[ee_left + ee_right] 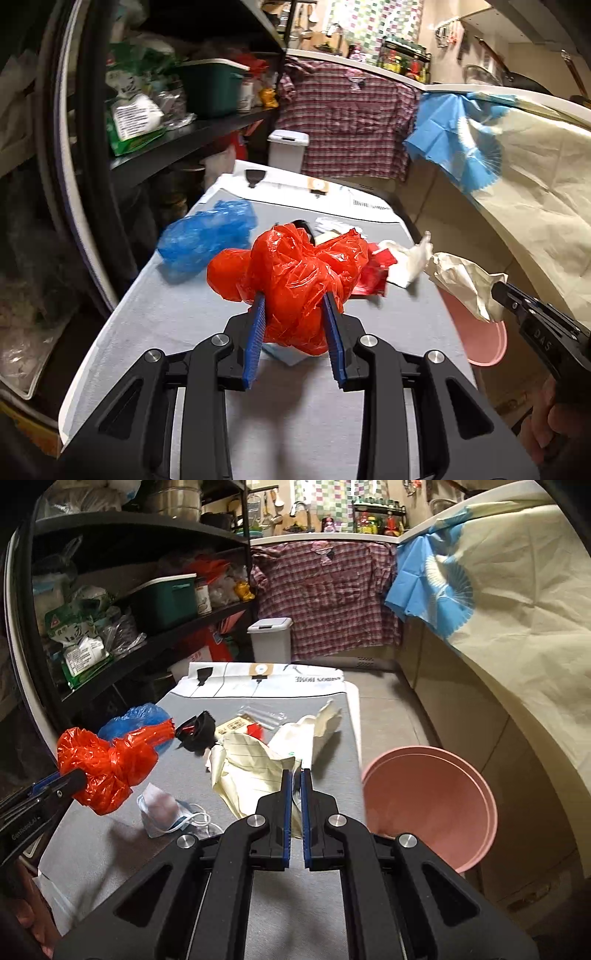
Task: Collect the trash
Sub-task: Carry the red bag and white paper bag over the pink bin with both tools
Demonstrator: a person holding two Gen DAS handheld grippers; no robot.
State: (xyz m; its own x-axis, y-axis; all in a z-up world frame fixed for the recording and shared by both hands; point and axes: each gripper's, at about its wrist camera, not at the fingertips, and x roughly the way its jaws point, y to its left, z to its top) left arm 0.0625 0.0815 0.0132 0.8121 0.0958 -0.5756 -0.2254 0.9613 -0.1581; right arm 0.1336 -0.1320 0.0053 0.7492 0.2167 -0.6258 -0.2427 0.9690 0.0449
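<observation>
My left gripper [295,301] is shut on a crumpled red plastic bag [299,273], lifted above the grey table [166,317]; the right wrist view shows that red bag [107,764] hanging at the left in the left gripper [79,777]. My right gripper [294,775] is shut on a crumpled cream lined paper [251,771], seen in the left wrist view as the paper [461,277] held off the table's right edge by the right gripper [496,290]. A pink bin [432,805] stands on the floor to the right of the table.
On the table lie a blue plastic bag [207,236], a face mask [166,808], a black object [199,734], white wrappers [317,723] and a printed sheet [266,679]. Shelves [122,602] stand left, a white lidded bin [269,638] behind, a draped counter [517,609] right.
</observation>
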